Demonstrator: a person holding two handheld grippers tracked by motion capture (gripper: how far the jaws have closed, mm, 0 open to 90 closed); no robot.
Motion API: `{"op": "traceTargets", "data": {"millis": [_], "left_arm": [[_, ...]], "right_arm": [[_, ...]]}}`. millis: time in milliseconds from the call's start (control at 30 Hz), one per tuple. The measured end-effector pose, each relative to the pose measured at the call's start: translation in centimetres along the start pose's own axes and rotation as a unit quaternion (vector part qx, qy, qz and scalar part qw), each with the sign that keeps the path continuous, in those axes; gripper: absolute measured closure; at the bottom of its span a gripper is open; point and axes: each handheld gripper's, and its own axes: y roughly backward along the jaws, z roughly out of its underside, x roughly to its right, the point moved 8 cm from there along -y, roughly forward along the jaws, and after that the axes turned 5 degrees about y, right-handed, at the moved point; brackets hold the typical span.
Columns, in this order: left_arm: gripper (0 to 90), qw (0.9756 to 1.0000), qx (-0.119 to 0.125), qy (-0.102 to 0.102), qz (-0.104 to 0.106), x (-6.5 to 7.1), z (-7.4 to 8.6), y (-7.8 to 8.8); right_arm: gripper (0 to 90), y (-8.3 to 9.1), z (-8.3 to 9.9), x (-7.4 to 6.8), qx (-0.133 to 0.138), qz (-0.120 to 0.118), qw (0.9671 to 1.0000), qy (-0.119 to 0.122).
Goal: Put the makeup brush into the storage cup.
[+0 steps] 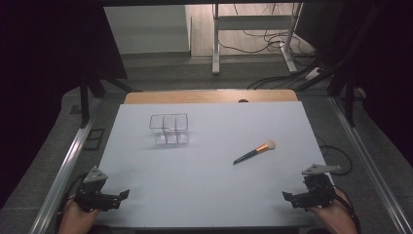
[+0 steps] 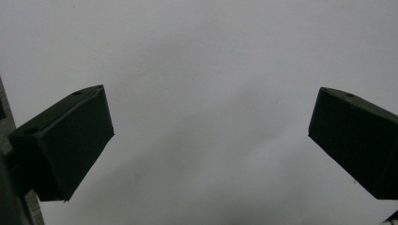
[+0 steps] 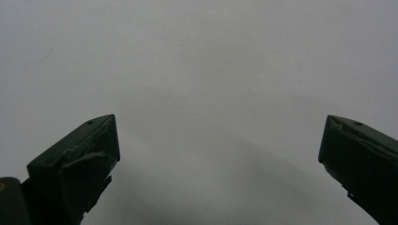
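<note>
A makeup brush (image 1: 254, 152) with a dark handle, copper ferrule and pale bristles lies on the white table (image 1: 204, 180), right of centre. A clear plastic organiser (image 1: 169, 128) with compartments stands at the back left. My left gripper (image 1: 122, 196) rests at the table's front left corner, open, with nothing between its jaws. At the front right corner my right gripper (image 1: 287, 196) is open too and holds nothing. In the left gripper view the left gripper (image 2: 211, 117) has its jaws wide apart over bare white table. The right gripper (image 3: 220, 136) stands the same way in its own view.
Metal rails (image 1: 63, 170) run along both sides of the table. A wooden strip (image 1: 209, 96) edges the far side. Beyond it are desk legs (image 1: 215, 44) and loose cables (image 1: 272, 39) on the floor. A cable (image 1: 336, 151) lies right of the table.
</note>
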Motion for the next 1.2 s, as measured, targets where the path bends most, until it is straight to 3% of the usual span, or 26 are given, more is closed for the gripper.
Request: {"op": "traceTargets", "data": {"millis": [267, 600, 833, 1200], "left_arm": [[0.0, 0.9999, 0.012, 0.007, 0.000, -0.3, -0.1, 0.1], [0.0, 0.9999, 0.007, 0.011, 0.010, -0.1, 0.0, 0.0], [0.0, 0.9999, 0.006, 0.005, 0.008, 0.0, -0.1, 0.0], [0.1, 0.9999, 0.003, 0.011, 0.008, -0.2, 0.0, 0.0]], "right_arm": [[0.0, 0.0, -0.1, 0.1, 0.004, 0.001, 1.0000, 0.003], [0.0, 0.3, -0.8, 0.2, 0.024, 0.004, 0.9996, 0.015], [0.0, 0.2, -1.0, 0.2, 0.023, 0.003, 0.9995, 0.021], [0.0, 0.1, -1.7, 0.3, 0.025, 0.002, 0.9995, 0.019]]}}
